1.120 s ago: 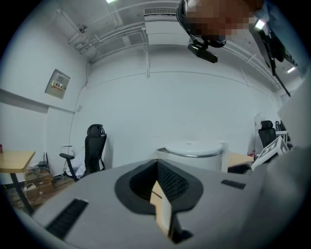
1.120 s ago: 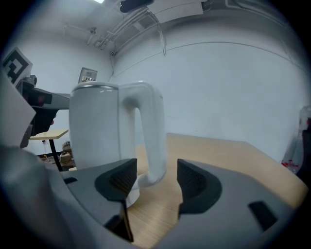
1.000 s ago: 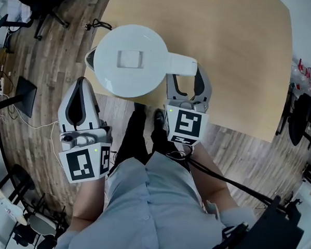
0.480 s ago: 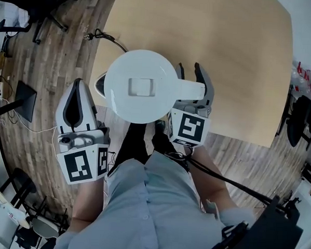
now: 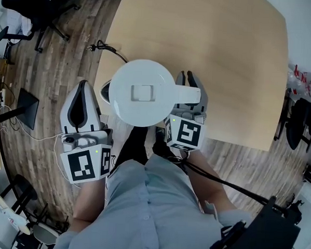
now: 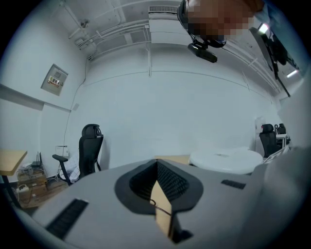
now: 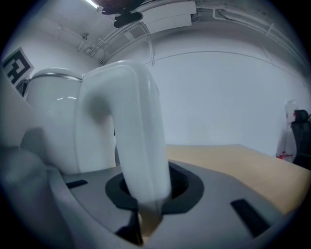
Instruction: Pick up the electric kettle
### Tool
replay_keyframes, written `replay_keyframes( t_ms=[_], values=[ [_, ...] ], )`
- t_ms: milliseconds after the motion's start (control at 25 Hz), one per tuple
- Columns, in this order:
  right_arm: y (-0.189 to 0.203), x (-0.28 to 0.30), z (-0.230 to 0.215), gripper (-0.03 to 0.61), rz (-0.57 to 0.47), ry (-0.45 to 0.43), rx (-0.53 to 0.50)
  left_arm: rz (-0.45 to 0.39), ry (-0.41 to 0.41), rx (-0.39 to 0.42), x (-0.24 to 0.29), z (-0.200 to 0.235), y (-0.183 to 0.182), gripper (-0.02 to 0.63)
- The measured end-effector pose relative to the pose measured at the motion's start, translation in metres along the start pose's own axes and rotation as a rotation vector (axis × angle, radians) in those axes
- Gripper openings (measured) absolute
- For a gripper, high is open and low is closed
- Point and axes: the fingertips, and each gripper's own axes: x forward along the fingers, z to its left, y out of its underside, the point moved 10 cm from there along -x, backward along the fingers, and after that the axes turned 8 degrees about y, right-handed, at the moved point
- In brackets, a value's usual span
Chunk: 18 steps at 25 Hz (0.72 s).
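Note:
The white electric kettle [image 5: 141, 92] is seen from above at the near edge of the wooden table [image 5: 227, 52], its handle [image 5: 187, 95] pointing right. My right gripper [image 5: 188, 79] reaches in from below the handle, and its jaws are closing with the handle between them. In the right gripper view the handle [image 7: 136, 136] fills the gap between the pads of the right gripper [image 7: 146, 206], with the kettle body [image 7: 48, 121] to the left. My left gripper [image 5: 83, 86] hangs left of the kettle with its jaws together and nothing in them. The left gripper view shows the left gripper [image 6: 158, 194] and the kettle lid [image 6: 226, 159] at right.
A black power cord [image 5: 105, 47] trails off the table's left edge onto the wooden floor. Black office chairs stand at the upper left [image 5: 42, 6] and by the far wall [image 6: 90, 146]. A dark bag [image 5: 264, 231] lies at lower right.
The right jaws stood wide beside the handle and have narrowed onto it. The kettle now sits lower and further right in the head view. The left gripper has shifted a little.

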Motion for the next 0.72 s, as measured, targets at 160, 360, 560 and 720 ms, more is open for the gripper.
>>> replay_keyframes(
  t_ms=[160,360,560,720],
  values=[
    [-0.003,0.011,-0.001,0.057,-0.018,-0.003,0.019,-0.018,-0.011,0.019,0.001,0.004,-0.002,-0.002],
    [-0.028,0.022,-0.009,0.058,-0.030,-0.006,0.072,-0.054,-0.022,0.037,-0.004,0.007,-0.015,-0.002],
    [-0.055,0.034,-0.032,0.058,-0.086,0.038,0.107,-0.082,0.012,0.049,0.003,0.001,-0.018,-0.002],
    [-0.068,0.041,-0.056,0.058,-0.119,0.103,0.121,-0.094,0.054,0.053,0.015,-0.006,-0.016,-0.002]
  ],
)
